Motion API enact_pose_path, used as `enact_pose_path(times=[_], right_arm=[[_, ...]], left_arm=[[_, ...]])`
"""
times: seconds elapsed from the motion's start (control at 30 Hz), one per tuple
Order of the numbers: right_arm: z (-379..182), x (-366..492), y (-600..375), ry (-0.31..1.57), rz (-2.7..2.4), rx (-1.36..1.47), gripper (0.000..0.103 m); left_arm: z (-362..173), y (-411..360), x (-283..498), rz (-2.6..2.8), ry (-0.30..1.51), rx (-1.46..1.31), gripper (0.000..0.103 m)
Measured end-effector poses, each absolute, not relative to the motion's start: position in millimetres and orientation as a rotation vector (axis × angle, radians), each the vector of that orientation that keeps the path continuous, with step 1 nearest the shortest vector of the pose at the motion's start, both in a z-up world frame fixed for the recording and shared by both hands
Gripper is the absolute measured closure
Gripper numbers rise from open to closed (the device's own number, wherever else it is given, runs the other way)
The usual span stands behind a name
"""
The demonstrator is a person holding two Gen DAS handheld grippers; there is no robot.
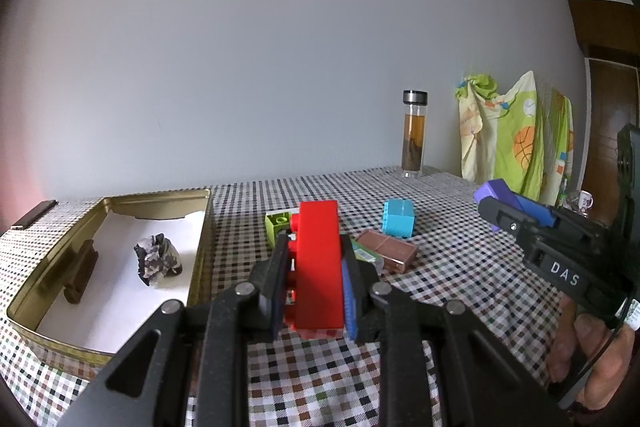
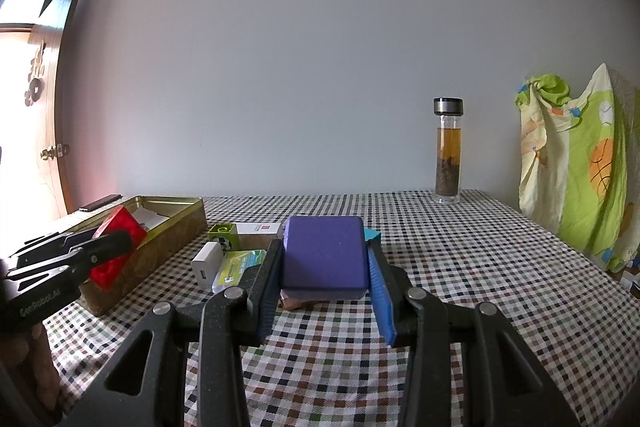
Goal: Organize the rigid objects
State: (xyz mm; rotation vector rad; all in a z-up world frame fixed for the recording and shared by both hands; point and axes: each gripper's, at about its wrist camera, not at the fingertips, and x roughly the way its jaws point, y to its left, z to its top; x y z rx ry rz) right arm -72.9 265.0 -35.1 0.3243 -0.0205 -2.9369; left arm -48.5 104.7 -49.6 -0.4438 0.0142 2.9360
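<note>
Plain pale grey wall (image 2: pixel 320 47) behind, unmarked. Table under a small-check cloth (image 2: pixel 460 267) in white, brown, black. Wooden door (image 2: pixel 48 131) with brass knob at far left in the right wrist view, bright daylight beside it. Green-yellow printed fabric (image 2: pixel 576 167) hangs at right. Wood panelling (image 1: pixel 608 87) beyond it.

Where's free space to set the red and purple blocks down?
Tin: bare white liner between the crumpled wad and the near wall. Cloth: bare from the blue brick right to the bottle, and the near strip under both grippers. Crowded: the patch beside the tin, with green brick, charger, brown case.
</note>
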Motion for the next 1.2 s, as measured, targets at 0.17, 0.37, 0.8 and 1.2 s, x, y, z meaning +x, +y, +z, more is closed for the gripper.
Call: enact_pose_path(times=[0.17, 0.37, 0.8, 1.2], right_arm=[[-34, -69, 267, -0.029, -2.95, 0.29, 0.06], [-34, -64, 269, -0.05, -2.968, 0.257, 0.06], [-33, -62, 266, -0.086, -3.002, 0.248, 0.06], [-35, -51, 229, -0.029, -2.942, 0.222, 0.06]], left_arm=[[-48, 106, -44, 2.946, 0.039, -0.414, 0.082], [-47, 100, -44, 2.955, 0.025, -0.417, 0.082], [-50, 79, -43, 2.967, -0.03, -0.446, 0.082], [-55, 57, -38, 3.007, -0.041, -0.453, 0.082]])
